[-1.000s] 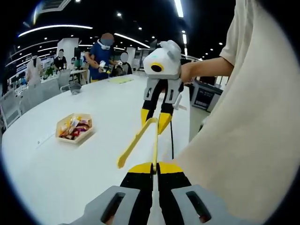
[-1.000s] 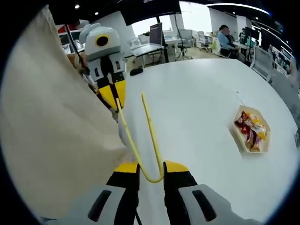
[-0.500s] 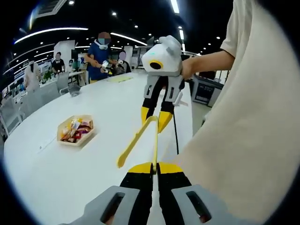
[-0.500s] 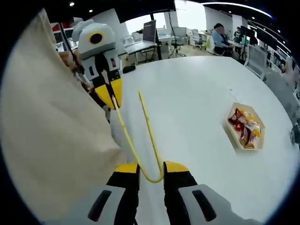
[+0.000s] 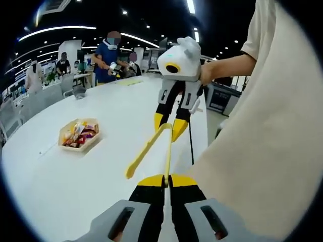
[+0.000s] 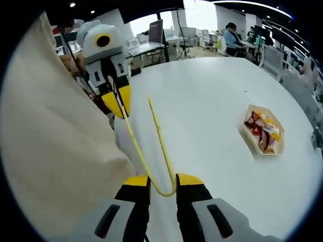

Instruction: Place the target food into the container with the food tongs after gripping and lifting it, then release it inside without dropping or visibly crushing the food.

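Big open office with ceiling strip lights, and a white round worktop (image 5: 75, 166) out front. Yellow food tongs (image 6: 151, 146) are thin, U-shaped, held up between both tools: right tool (image 6: 162, 182) pinches the bend, left tool (image 5: 166, 180) is clamped tight on one arm's tip. Left gripper view shows people standing in the background; right gripper view shows desks with monitors. Hexagonal tray (image 5: 79, 136) sits well apart, full of wrapped snacks (image 6: 262, 132).

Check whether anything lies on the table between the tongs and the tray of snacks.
Nothing visible does. The yellow tongs sit in the right gripper, with the left gripper at one arm's tip; bare white table stretches to the snack tray.
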Available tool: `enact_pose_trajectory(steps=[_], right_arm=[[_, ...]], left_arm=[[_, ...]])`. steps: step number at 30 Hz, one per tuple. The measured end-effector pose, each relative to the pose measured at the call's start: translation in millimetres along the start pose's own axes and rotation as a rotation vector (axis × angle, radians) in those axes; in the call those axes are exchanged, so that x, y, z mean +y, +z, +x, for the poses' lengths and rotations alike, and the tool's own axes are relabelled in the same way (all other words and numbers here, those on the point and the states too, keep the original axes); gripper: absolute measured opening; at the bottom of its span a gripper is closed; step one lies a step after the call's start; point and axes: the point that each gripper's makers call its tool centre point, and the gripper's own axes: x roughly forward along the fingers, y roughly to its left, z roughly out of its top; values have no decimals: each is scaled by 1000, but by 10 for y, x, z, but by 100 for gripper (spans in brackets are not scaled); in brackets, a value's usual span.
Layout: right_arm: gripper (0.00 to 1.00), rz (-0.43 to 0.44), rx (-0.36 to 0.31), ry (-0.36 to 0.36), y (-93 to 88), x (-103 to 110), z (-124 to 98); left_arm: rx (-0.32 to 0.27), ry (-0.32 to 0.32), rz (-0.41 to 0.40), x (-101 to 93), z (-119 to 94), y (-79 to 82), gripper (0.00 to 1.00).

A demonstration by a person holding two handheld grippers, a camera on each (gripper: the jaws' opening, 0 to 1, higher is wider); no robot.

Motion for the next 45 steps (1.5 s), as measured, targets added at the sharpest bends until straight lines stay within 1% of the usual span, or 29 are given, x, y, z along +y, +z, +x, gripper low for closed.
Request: enact_pose_trajectory(steps=[2, 3, 8, 15, 23, 27, 33, 37, 45], right_arm=[[19, 1, 2, -1, -13, 1, 13], [19, 0, 8, -6, -48, 4, 54], [19, 4, 23, -17, -124, 19, 138], [19, 2, 43, -32, -211, 0, 229], [19, 31, 52, -45, -296, -63, 273], [19, 52, 56, -54, -354, -103, 317], [19, 80, 64, -68, -437, -143, 352], [19, 87, 77, -74, -500, -161, 386], [19, 98, 94, -85, -555, -200, 450]], left_arm=[[3, 1, 0, -4, 13, -12, 0], [6, 0, 0, -7, 21, -23, 0], [35, 5, -9, 4, 87, -144, 0], [59, 10, -27, 12, 175, -277, 0], [74, 10, -33, 60, 237, -301, 0], [94, 8, -22, 102, 309, -348, 0], [102, 5, -29, 158, 395, -393, 0], [122, 0, -18, 146, 455, -437, 0], [156, 8, -8, 201, 520, -512, 0]])
